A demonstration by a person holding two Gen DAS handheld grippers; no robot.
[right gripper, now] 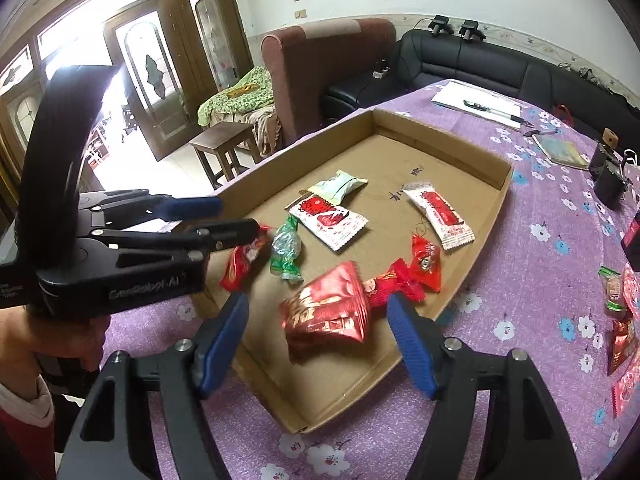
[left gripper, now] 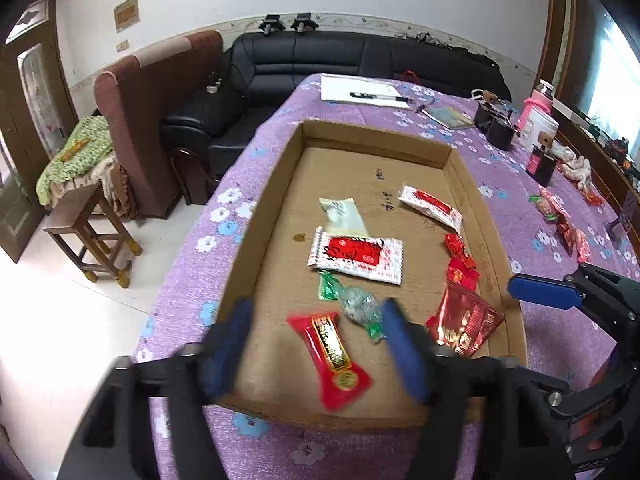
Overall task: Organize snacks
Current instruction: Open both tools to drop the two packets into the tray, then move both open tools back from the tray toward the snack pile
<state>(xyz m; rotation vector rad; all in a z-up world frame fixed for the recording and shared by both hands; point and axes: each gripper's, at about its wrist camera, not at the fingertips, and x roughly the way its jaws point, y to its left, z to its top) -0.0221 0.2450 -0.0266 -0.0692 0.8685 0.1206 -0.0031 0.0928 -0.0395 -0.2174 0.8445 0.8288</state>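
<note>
Cardboard tray (left gripper: 460,152) on purple cloth; left gripper (left gripper: 320,344) and right gripper (right gripper: 316,336) fingers apart, holding nothing.

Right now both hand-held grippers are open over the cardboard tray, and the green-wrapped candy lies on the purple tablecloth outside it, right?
Not quite. The green-wrapped candy lies inside the cardboard tray, between the red bar and the white packet, as the left wrist view shows. The rest holds: the left hand-held gripper and the right hand-held gripper are both open over the tray.
</note>
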